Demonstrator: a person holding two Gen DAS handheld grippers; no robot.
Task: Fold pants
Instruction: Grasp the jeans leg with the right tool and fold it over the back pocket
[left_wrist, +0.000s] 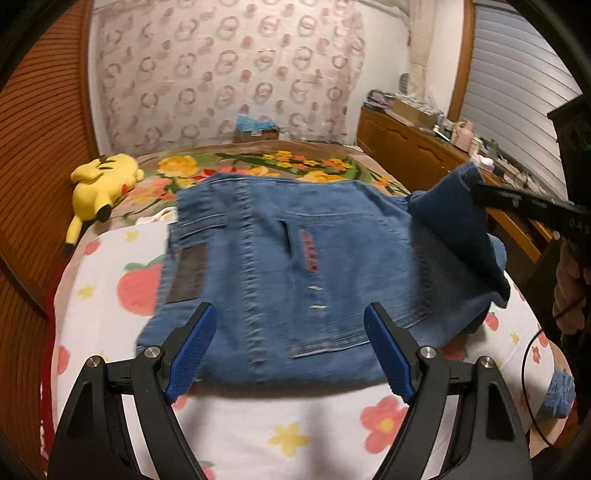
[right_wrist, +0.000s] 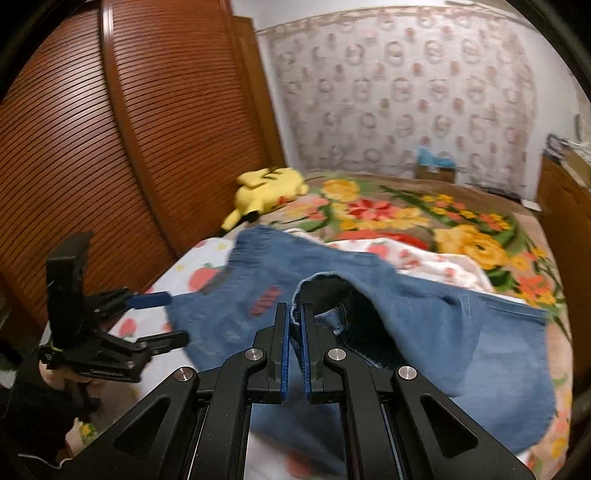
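Right gripper (right_wrist: 295, 314) pinches a raised hem of the jeans (left_wrist: 295, 258), their bulk ahead of its fingers on the bed (left_wrist: 258, 424); left gripper (left_wrist: 291, 332), spread and empty, hovers over their near edge.

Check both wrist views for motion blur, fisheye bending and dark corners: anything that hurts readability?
Left wrist: jeans smeared by motion, left gripper sharp, wardrobe slats bowed, corners black. Right wrist: jeans and floral blanket blurred, right gripper crisp on the hem, room edges curved.

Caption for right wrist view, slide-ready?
Right gripper shut on the jeans hem, lifting it above the bed.
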